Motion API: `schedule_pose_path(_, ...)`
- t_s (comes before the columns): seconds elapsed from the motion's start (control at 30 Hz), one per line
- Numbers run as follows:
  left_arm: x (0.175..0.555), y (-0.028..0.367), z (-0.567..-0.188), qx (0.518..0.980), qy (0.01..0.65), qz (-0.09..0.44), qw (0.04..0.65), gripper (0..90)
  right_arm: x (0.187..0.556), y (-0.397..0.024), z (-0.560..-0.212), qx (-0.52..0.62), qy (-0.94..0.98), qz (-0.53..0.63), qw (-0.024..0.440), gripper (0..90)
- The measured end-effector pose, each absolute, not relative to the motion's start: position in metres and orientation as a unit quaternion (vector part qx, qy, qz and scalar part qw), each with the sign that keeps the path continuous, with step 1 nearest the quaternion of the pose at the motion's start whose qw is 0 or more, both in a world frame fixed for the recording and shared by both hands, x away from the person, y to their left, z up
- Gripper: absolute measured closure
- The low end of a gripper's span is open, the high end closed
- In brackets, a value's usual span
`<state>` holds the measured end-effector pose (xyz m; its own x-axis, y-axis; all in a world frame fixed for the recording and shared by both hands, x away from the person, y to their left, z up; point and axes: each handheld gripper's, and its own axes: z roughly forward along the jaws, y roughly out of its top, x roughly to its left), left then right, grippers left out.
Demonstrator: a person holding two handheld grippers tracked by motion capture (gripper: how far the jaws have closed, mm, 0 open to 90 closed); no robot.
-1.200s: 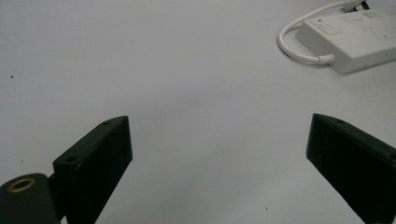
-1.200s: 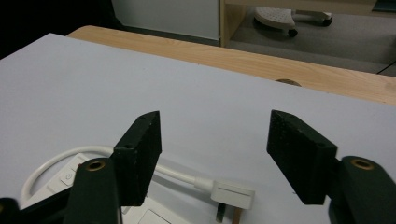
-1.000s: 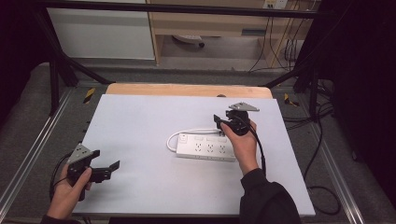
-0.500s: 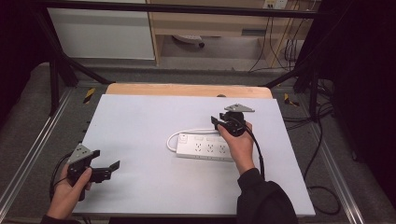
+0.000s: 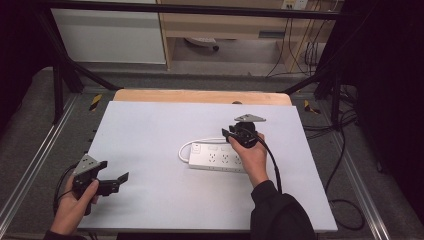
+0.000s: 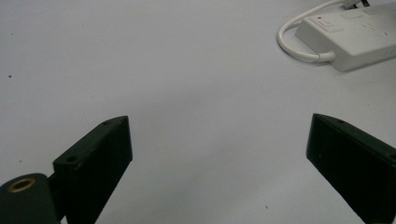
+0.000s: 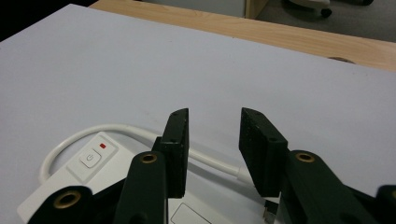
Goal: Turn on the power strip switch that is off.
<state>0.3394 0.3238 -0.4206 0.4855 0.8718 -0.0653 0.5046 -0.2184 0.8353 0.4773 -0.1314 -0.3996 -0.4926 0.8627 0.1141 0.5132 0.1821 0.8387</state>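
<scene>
Even overhead light falls on the pale lavender matte worktop (image 5: 150, 130), bright without glare; the room around it sinks into darkness. Shadows on it are soft and faint. Both claw views look slightly soft close up.

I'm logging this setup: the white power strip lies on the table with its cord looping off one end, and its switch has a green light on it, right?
Not quite. The mark beside the switch on the white power strip is red, not green, as the right gripper view shows. The rest holds: it lies on the table with its cord looping off that end.
</scene>
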Motion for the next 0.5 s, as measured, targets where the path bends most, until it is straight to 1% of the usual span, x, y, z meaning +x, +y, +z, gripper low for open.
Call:
schedule_pose_path(0.17,0.339,0.324,-0.421,0.75,0.458,0.216,0.425,7.0,0.478,-0.127,-0.406,0.463,0.748,0.437,0.19,68.4)
schedule_pose_path(0.5,0.339,0.324,-0.421,0.751,0.458,0.215,0.424,7.0,0.478,-0.124,-0.412,0.462,0.749,0.434,0.193,73.2)
